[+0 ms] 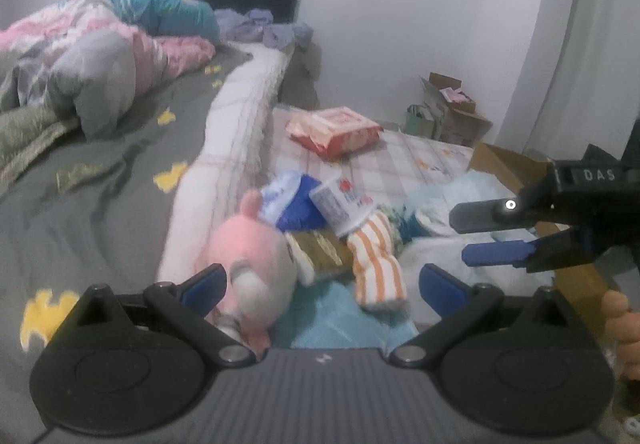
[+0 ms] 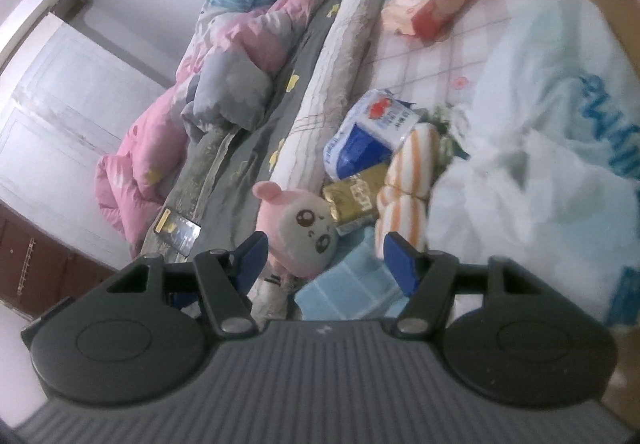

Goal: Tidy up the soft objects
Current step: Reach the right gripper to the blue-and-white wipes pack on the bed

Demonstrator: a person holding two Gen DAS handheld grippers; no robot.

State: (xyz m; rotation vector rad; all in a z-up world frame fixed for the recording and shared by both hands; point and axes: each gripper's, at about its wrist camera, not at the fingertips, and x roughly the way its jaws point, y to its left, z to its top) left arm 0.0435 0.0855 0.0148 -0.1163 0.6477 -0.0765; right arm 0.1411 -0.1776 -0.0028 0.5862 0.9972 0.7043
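Bedroom clutter fills both views: a grey sheet (image 1: 100,180) with a heaped quilt (image 1: 80,56) on the left, then a checked mattress (image 1: 400,160) where the soft things lie in one loose pile. From left to right in that pile sit a pink plush (image 1: 252,260), a gold pack (image 1: 320,250), blue tissue packs (image 1: 296,204), a striped cloth (image 1: 378,264) and a white bag (image 2: 540,164); a red wipes pack (image 1: 334,128) lies well apart behind them. Nothing looks sorted yet, so I judge the task barely begun. The left gripper (image 1: 324,280) hangs wide open over the plush and cloth, empty. The right gripper (image 2: 324,256) is also parted and empty, near the plush. A cardboard box (image 1: 504,164) at the right may be the destination.
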